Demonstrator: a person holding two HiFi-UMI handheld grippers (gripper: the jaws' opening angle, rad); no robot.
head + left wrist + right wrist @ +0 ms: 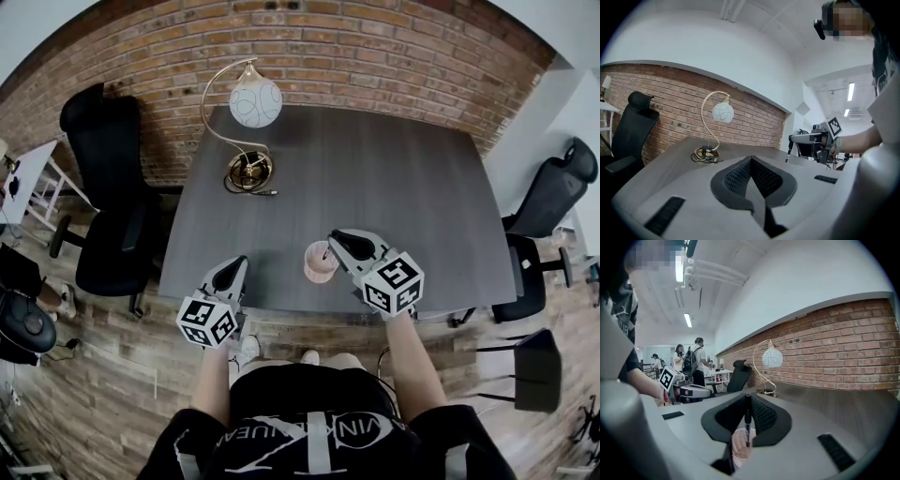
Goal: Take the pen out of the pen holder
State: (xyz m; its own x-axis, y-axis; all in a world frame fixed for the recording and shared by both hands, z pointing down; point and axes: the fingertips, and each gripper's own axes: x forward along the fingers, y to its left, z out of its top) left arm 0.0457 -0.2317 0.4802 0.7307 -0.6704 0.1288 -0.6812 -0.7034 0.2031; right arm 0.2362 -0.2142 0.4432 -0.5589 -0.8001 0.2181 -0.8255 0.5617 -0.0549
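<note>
We see a gray table (394,178) before a brick wall (375,52). A lamp (254,102) with a white globe stands on its far left corner. One black chair (112,216) stands at the left, a second chair (553,192) at the right.

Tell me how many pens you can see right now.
1. The pen is clamped upright in the right gripper, over the pink pen holder. The holder's inside is partly hidden, so another could be in it.

Pale grey with black ribbed pads (738,178), the left gripper (234,267) at eight o'clock and right gripper (335,242) at four each bear a white, black-marked cube (208,322); the short-sleeved shirt (300,436) at six is black, white-lettered.
</note>
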